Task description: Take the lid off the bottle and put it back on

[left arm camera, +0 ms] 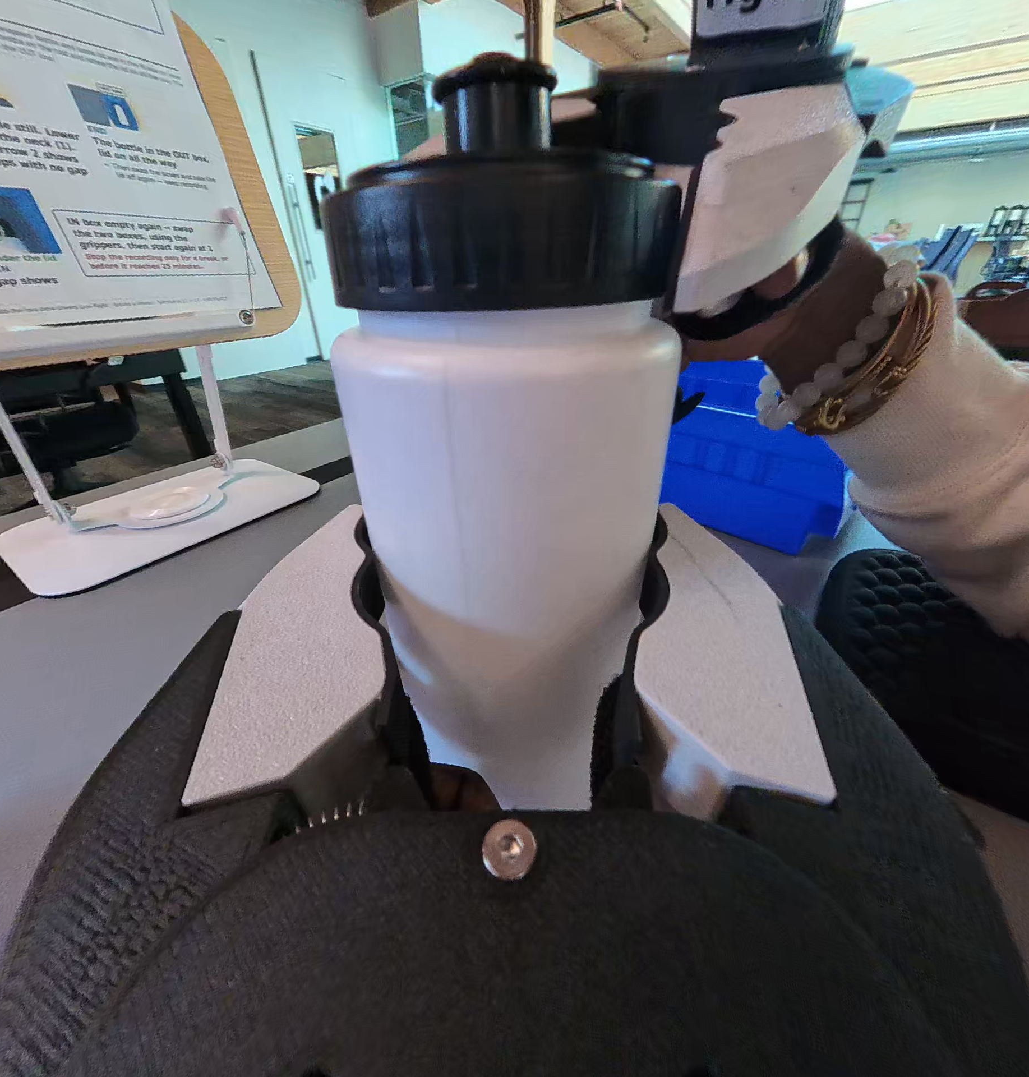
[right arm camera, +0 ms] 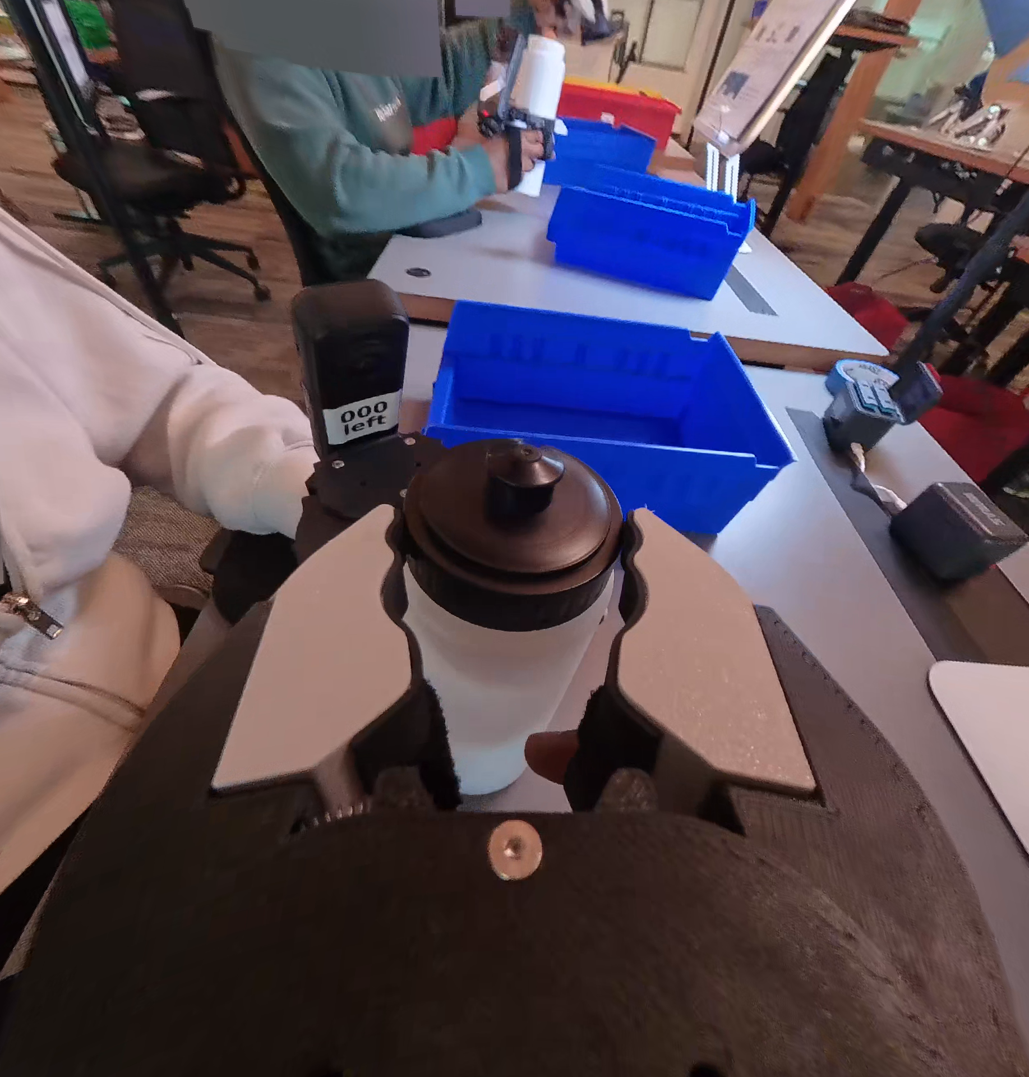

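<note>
A white bottle (left arm camera: 500,466) with a black lid (left arm camera: 500,233) stands upright; the lid sits on its neck with no gap showing. My left gripper (left arm camera: 511,524) is shut on the bottle's lower body. In the right wrist view the lid (right arm camera: 512,524) and bottle (right arm camera: 500,670) show from above. My right gripper (right arm camera: 513,524) reaches over the top, its pads against both sides of the lid, shut on it. One of its fingers (left arm camera: 762,192) shows beside the lid in the left wrist view.
An open blue bin (right arm camera: 617,419) stands just behind the bottle on the grey table (right arm camera: 791,583). An instruction board (left arm camera: 121,175) on a white stand is at the left. A black box (right arm camera: 960,530) and a blue device (right arm camera: 873,402) lie to the right. Another person works at the far table with more blue bins (right arm camera: 646,239). Across from one pair of fingers to the other is roughly 7 cm.
</note>
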The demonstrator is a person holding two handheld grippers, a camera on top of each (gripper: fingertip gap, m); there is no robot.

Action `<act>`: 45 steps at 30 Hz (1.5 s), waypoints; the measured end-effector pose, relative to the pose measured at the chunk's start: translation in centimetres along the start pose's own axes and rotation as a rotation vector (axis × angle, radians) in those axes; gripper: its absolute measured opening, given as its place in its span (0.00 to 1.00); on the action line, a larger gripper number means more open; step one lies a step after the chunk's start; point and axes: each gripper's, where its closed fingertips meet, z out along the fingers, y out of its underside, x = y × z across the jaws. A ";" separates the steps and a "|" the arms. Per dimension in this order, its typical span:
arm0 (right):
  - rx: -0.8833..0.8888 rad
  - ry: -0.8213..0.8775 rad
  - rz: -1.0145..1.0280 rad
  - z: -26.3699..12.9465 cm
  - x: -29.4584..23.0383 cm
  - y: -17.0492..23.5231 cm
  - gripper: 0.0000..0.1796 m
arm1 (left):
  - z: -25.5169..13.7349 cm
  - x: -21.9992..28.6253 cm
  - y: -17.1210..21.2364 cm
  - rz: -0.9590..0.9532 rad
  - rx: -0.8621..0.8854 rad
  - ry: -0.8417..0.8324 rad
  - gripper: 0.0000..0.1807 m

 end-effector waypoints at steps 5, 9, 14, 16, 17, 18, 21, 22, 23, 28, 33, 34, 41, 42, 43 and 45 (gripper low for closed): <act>0.002 -0.087 -0.027 -0.7 -1.6 -0.4 0.44 | -0.4 1.7 -0.1 0.015 0.003 0.164 0.49; 0.152 -0.249 -0.019 -2.1 -3.3 -1.5 0.48 | -1.3 4.4 -0.1 -0.017 0.003 0.404 0.49; 0.144 -0.356 -0.034 -1.8 -4.6 -0.6 0.46 | -2.0 6.0 -0.2 -0.031 0.020 0.526 0.49; 0.125 -0.391 -0.052 -1.5 -5.3 -0.3 0.39 | -2.1 6.0 -0.2 -0.028 0.021 0.524 0.49; 0.126 -0.377 -0.059 -1.4 -5.2 -0.4 0.39 | -1.9 5.6 -0.2 -0.021 0.018 0.499 0.49; 0.116 -0.342 -0.056 -1.2 -4.7 -0.3 0.39 | -1.6 5.0 -0.2 -0.010 0.014 0.443 0.49; 0.037 -0.139 0.001 -0.7 -1.7 0.1 0.39 | -0.4 1.6 0.0 0.000 -0.004 0.173 0.49; 0.013 -0.084 0.041 -0.5 -0.9 0.2 0.39 | -0.2 0.8 0.0 -0.008 -0.009 0.096 0.49; -0.007 -0.042 0.073 -0.2 -0.3 0.3 0.39 | -0.1 0.1 0.0 -0.007 -0.009 0.029 0.49; -0.077 0.039 0.035 0.2 -0.1 0.3 0.39 | -0.3 -0.3 0.0 0.016 -0.007 0.009 0.49; 0.072 -0.132 -0.017 -0.8 -2.2 -1.0 0.45 | -0.7 2.3 -0.1 -0.056 0.005 0.257 0.49; 0.120 -0.167 -0.011 -1.0 -2.5 -1.5 0.45 | -0.8 2.9 -0.2 -0.069 0.008 0.305 0.49; 0.146 -0.308 -0.019 -1.1 -4.1 -0.9 0.44 | -1.4 4.9 -0.2 -0.034 0.015 0.433 0.49; 0.137 -0.315 -0.034 -0.9 -4.4 -0.8 0.41 | -1.4 4.9 -0.2 -0.030 0.015 0.430 0.49; 0.137 -0.301 -0.052 -0.8 -4.3 -0.9 0.41 | -1.4 4.6 -0.2 -0.017 0.013 0.407 0.49; 0.115 -0.213 -0.067 -0.5 -3.3 -0.8 0.41 | -0.8 2.9 -0.1 0.028 0.011 0.264 0.49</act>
